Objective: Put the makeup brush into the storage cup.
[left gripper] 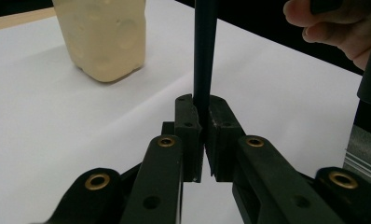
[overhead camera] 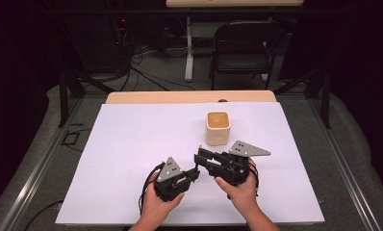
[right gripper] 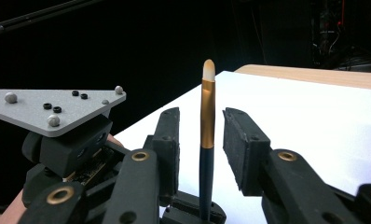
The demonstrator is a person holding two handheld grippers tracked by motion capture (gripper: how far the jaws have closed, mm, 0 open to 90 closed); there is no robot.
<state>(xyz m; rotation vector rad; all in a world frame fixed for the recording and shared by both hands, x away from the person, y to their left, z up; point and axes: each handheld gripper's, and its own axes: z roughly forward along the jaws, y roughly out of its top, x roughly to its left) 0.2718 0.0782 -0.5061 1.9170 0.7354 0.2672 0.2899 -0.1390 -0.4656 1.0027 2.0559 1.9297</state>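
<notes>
Brush (right gripper: 207,140) is clamped upright in the left claw (left gripper: 201,135), right claw (right gripper: 200,149) open around it, cup (overhead camera: 217,127) drop still to go.

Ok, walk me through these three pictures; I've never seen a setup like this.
No robot here: a person holds a black two-jaw gripper in each hand. The high view looks down on a table under a white sheet, where a cream square cup stands. The other two pictures come from cameras riding on the grippers, looking along their own jaws. The left gripper has its jaws shut on a slim dark-handled paintbrush with a gold ferrule and pale tip, holding it upright. In the right gripper view, the right gripper has its jaws around the brush, apart from it, not gripping.
</notes>
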